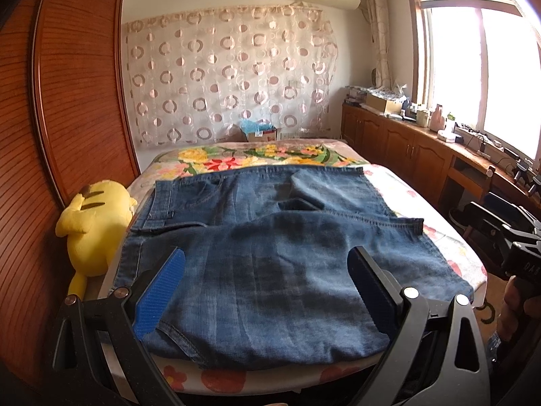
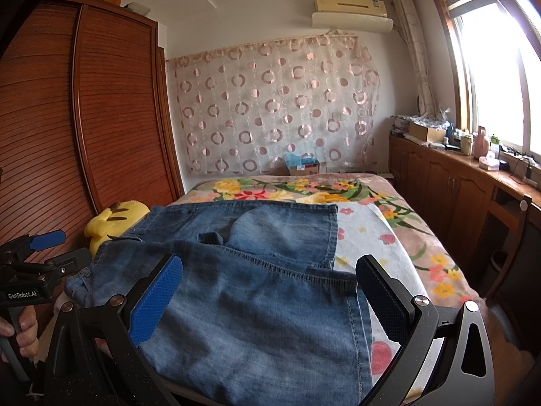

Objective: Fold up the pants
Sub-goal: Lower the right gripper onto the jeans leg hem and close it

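Observation:
Blue denim pants (image 1: 270,257) lie folded in layers on the bed, waistband toward the far side, leg ends lying over the near part. They also show in the right wrist view (image 2: 250,291). My left gripper (image 1: 267,270) is open and empty, hovering above the near part of the pants. My right gripper (image 2: 270,280) is open and empty, above the pants' near right portion. The right gripper's body shows at the right edge of the left wrist view (image 1: 507,237); the left gripper's body shows at the left edge of the right wrist view (image 2: 37,264).
The bed (image 2: 405,237) has a floral cover. A yellow plush toy (image 1: 94,223) lies at its left edge against a wooden wardrobe (image 1: 67,101). Wooden cabinets (image 1: 405,142) with clutter run under the window on the right. A cardboard box (image 1: 260,132) sits beyond the bed.

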Demonstrator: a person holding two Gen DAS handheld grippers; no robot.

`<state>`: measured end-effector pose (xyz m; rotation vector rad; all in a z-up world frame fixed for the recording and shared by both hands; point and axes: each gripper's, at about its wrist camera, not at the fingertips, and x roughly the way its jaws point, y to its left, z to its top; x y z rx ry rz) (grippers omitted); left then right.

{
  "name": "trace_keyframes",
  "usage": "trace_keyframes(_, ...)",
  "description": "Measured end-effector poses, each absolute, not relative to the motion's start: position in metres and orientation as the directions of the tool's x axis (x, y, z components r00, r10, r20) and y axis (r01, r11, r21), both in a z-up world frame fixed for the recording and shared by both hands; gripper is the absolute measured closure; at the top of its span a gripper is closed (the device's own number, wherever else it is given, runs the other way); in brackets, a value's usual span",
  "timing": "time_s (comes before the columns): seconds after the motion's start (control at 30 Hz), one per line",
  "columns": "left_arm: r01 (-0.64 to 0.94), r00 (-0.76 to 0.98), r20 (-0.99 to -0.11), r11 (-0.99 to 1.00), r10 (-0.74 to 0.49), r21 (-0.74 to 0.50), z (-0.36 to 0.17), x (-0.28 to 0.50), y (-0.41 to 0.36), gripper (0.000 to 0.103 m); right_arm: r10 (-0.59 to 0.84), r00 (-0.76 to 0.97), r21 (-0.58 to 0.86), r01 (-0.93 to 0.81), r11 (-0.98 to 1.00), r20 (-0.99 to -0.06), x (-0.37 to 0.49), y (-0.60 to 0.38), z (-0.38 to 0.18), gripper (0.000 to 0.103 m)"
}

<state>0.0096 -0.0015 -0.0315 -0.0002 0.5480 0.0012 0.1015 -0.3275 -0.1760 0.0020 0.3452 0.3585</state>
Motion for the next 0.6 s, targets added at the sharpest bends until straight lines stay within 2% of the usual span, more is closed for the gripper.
trace_keyframes(0.6,-0.087,0.779,-0.624,0.996,0.055,-0.021,-0.075,0.021,0.074,0.006,0.302,0.838,0.038,-0.321,0.946,-0.455,0.116,-0.337,-0.180,0.003)
